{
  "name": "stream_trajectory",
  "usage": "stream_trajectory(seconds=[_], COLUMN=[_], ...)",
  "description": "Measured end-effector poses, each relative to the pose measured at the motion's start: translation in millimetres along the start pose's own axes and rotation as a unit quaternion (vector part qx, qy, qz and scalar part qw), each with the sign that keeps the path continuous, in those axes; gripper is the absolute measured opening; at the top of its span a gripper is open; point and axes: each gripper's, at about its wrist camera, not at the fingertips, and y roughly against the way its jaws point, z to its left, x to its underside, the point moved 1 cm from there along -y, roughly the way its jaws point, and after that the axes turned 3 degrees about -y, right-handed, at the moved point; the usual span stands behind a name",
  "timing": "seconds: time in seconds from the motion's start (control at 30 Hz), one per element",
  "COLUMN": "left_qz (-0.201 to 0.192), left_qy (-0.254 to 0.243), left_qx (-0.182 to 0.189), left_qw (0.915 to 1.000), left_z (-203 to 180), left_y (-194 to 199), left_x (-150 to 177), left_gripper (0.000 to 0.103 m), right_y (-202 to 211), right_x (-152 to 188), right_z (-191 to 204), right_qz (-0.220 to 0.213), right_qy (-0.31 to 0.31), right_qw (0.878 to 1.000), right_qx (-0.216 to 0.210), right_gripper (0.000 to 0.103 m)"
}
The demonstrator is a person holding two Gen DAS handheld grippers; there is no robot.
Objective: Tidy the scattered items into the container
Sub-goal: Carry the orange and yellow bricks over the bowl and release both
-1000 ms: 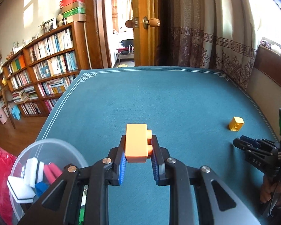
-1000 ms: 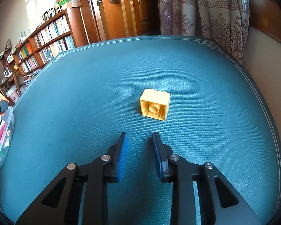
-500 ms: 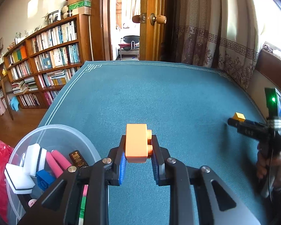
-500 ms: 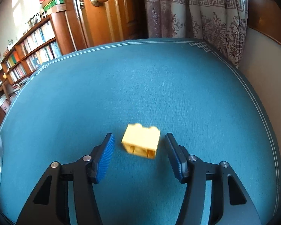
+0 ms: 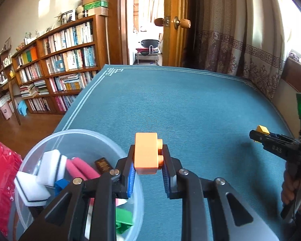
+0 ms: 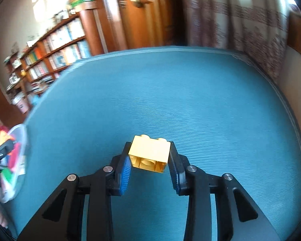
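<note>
Your left gripper [image 5: 147,167] is clamped on an orange brick [image 5: 146,153], a smooth oblong block with two round studs facing right against the right pad; it hangs just beside the near rim of the clear plastic container [image 5: 56,138]. That container stands at the near left corner of the teal cloth [image 5: 180,104] and holds white blocks [image 5: 50,167], pink pieces [image 5: 81,167], a dark brown bar [image 5: 103,164], a blue piece and a green one, the last two partly hidden behind the gripper's arm. Your right gripper [image 6: 149,157] is closed on a yellow brick [image 6: 149,151], studs turned away and its hollow underside facing the camera, held above the cloth near its middle. The right wrist view is motion-blurred, so the bookshelf [image 6: 56,46] and container [image 6: 20,138] there are indistinct. The container's lower edge is cut off in both views.
</note>
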Motion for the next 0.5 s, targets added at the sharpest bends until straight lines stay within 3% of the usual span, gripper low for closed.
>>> stream_trajectory(seconds=[0.27,0.5], left_qz=[-0.006,-0.005], left_qy=[0.023,0.041], left_qx=[-0.022,-0.035], left_qw=[0.9995,0.9985], left_z=[32.2,64.5], left_y=[9.8,17.3], left_x=[5.5,14.7], left_gripper=[0.026,0.026], right_y=[13.4,20.4], right_x=[3.5,11.5], right_z=[79.0,131.7], right_qz=[0.002,0.005], right_qy=[0.045,0.077], right_qw=[0.995,0.989], right_qx=[-0.084,-0.128], right_gripper=[0.037,0.037])
